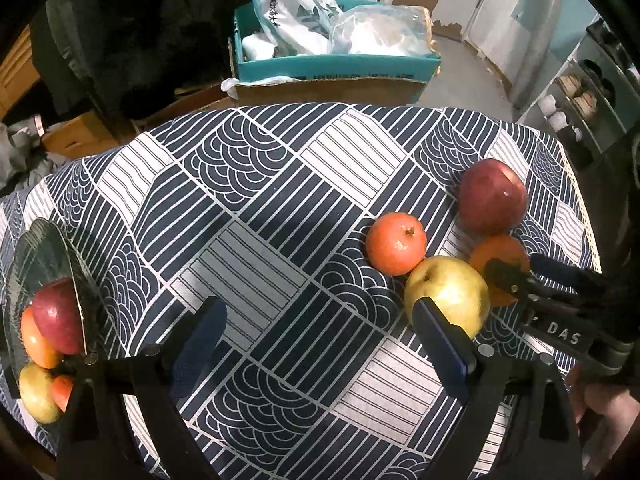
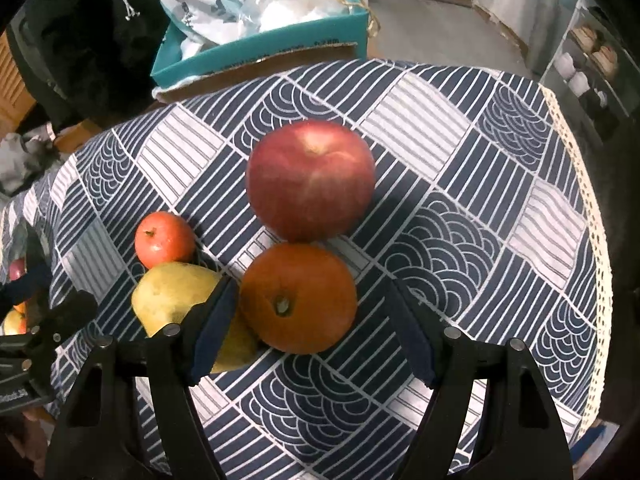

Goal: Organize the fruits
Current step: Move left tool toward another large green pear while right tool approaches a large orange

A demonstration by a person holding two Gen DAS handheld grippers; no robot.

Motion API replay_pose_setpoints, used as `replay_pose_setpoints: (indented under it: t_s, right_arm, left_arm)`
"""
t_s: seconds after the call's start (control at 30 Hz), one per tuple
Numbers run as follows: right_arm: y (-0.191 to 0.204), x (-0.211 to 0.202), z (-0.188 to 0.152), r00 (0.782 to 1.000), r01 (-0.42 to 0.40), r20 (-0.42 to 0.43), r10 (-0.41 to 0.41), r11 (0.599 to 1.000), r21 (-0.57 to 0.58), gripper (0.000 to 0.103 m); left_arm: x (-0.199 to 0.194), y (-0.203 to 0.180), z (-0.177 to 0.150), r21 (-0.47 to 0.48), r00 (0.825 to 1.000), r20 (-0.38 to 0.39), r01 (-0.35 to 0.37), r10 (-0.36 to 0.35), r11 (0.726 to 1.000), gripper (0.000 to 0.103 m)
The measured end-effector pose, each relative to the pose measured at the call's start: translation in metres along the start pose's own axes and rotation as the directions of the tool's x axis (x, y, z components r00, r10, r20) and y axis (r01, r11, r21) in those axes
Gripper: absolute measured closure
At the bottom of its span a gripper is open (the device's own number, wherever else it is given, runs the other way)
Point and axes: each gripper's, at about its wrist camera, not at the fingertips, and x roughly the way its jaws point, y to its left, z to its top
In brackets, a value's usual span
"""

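Four fruits lie together on the patterned tablecloth point(image 1: 256, 208): a red apple point(image 1: 492, 196) point(image 2: 310, 178), a small orange fruit point(image 1: 395, 242) point(image 2: 164, 240), a yellow pear point(image 1: 448, 294) point(image 2: 176, 296) and a large orange persimmon point(image 1: 500, 258) point(image 2: 298, 298). My right gripper point(image 2: 312, 336) is open, its fingers on either side of the persimmon; it shows in the left wrist view point(image 1: 532, 276). My left gripper point(image 1: 320, 344) is open and empty over bare cloth, its right finger point(image 1: 440, 344) next to the pear.
A shiny dark plate point(image 1: 48, 264) at the far left mirrors the fruits. A teal cardboard box point(image 1: 332, 64) point(image 2: 260, 48) with white bags stands beyond the table's far edge. Shelves point(image 1: 580, 100) stand to the right. The cloth's lace edge point(image 2: 592, 240) marks the table's right side.
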Motion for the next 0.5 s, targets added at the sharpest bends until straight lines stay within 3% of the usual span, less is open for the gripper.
replay_pose_setpoints:
  t_s: [0.1,0.2,0.5]
  right_arm:
    - [-0.001,0.006,-0.001,1.000,-0.017,-0.008,0.017,1.000,0.010,0.029]
    - [-0.003,0.006,-0.001,0.998,-0.060,-0.017,0.060,0.998,0.024,0.039]
    - [-0.013,-0.009,-0.009,1.000,-0.004,-0.003,0.004,1.000,0.010,0.040]
  left_arm:
    - [0.000,-0.002,0.001,-0.003,1.000,-0.003,0.014,-0.014,1.000,0.008]
    - [0.000,-0.006,0.001,0.000,1.000,-0.009,0.029,-0.029,1.000,0.008]
    - [0.002,-0.027,0.000,-0.006,0.997,-0.029,0.078,-0.078,0.997,0.008]
